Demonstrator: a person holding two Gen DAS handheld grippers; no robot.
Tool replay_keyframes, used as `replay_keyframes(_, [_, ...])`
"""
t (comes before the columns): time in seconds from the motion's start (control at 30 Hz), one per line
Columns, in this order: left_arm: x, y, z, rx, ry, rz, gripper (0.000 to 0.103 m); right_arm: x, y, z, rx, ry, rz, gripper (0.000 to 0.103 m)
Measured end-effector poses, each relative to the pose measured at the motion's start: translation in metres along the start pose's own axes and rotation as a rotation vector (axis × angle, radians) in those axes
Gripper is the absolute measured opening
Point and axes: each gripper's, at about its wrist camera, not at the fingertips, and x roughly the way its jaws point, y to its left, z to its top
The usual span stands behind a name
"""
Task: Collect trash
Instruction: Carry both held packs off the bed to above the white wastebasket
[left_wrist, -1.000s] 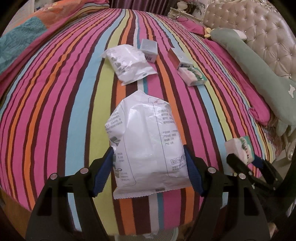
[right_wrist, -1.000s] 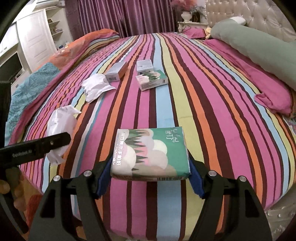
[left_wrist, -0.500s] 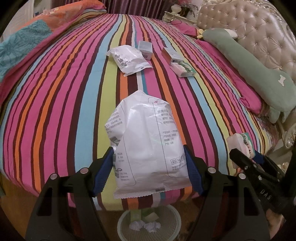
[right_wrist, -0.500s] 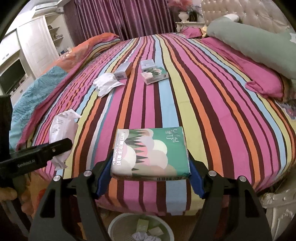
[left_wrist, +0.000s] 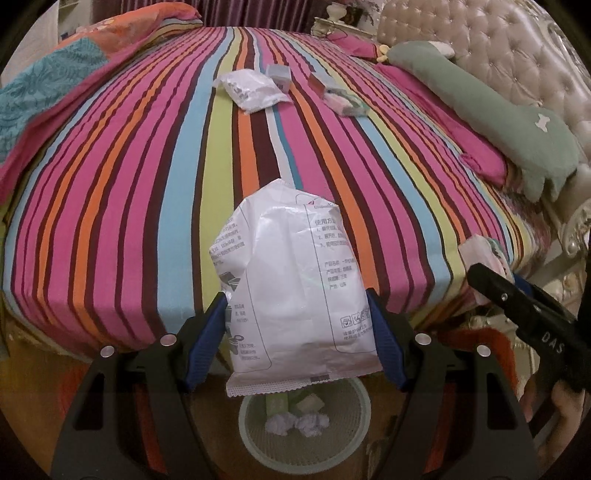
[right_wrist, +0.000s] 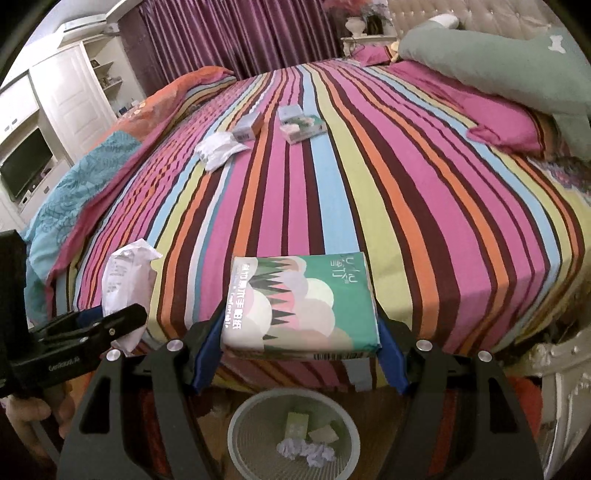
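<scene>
Both grippers are loaded: left gripper (left_wrist: 297, 332) pinches a white wrapper bag (left_wrist: 291, 284) by its sides, right gripper (right_wrist: 299, 350) clamps a green tissue pack (right_wrist: 301, 304) flat. Each hangs above the mesh bin (right_wrist: 236, 432) at bottom centre, probably so they drop straight in. More litter sits on the bed (left_wrist: 122, 206), upper middle.

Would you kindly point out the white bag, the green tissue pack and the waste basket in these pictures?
white bag (left_wrist: 295, 280), left wrist view, middle of its printed face.
green tissue pack (right_wrist: 301, 302), right wrist view, centre of its top face.
waste basket (right_wrist: 236, 424), right wrist view, left part of its rim.
</scene>
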Motion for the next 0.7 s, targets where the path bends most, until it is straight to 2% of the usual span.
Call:
replay_keyframes(0.33, [0.011,-0.011,-0.057,0.058,0.103,0.011,0.071,0.009,0.000,-0.051,0.034,0.103,0.012,0.068])
replay_keyframes(0.57, [0.038,-0.018,-0.089,0.066,0.198,0.018,0.071,0.033,-0.007,-0.077,0.078,0.230,0.018,0.068])
replay_keyframes(0.7, [0.057,-0.015,-0.103,0.040,0.282,0.014,0.071,0.050,-0.016,-0.092,0.122,0.317,0.018,0.068])
